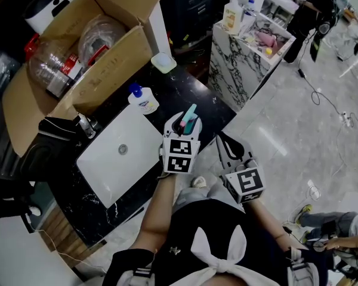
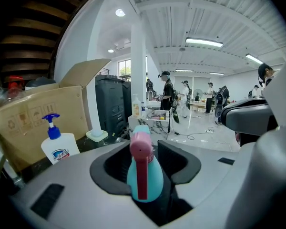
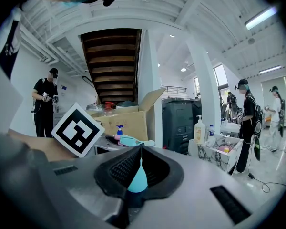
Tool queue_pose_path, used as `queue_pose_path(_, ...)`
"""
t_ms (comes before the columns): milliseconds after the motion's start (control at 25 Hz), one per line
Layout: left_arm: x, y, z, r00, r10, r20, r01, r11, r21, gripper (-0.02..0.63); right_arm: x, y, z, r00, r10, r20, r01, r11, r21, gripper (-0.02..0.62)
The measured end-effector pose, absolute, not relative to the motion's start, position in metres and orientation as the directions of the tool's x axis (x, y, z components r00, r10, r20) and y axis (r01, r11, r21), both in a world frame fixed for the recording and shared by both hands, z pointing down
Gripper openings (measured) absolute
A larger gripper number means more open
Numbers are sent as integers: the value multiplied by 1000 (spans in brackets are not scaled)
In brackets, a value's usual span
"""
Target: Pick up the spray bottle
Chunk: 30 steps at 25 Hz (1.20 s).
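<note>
Cardboard box (image 1: 101, 58) noted behind the white sink (image 1: 107, 159), flaps open, clear plastic packed inside. Pump bottle (image 1: 144, 100), white with a blue head, is stood upright on the black bench (image 1: 191, 91) just past the sink's far right corner. Right of the sink, by the bench's near edge, the spray bottle (image 2: 145, 175) is found: teal body, pink head and trigger, head uppermost. It is clamped between the jaws of the left hand-held gripper (image 1: 187, 126), with a dark pad set against each side of the body. Whether its base is off the bench cannot be told. Further right of the sink, off the bench, the right hand-held gripper (image 3: 140, 149) is held clenched, jaw tips met. A teal sliver is seen in the gap behind the tips, not identified.
</note>
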State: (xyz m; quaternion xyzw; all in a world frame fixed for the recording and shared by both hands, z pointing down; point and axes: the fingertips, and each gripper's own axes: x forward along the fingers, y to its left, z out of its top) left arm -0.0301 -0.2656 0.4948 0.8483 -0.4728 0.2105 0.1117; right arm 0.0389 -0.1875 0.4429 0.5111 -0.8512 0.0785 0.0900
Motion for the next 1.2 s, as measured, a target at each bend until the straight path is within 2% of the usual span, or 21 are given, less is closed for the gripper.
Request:
queue_pose_path(360, -32, -268, 497, 449, -760, 470, -853, -521, -29, 152, 38, -186, 446, -461, -852, 249, -885, 463, -55, 28)
queue_pose_path(1200, -35, -268, 492, 428, -774, 467, -861, -506, -50, 146, 38, -184, 451, -472, -843, 258, -879, 474, -57, 28)
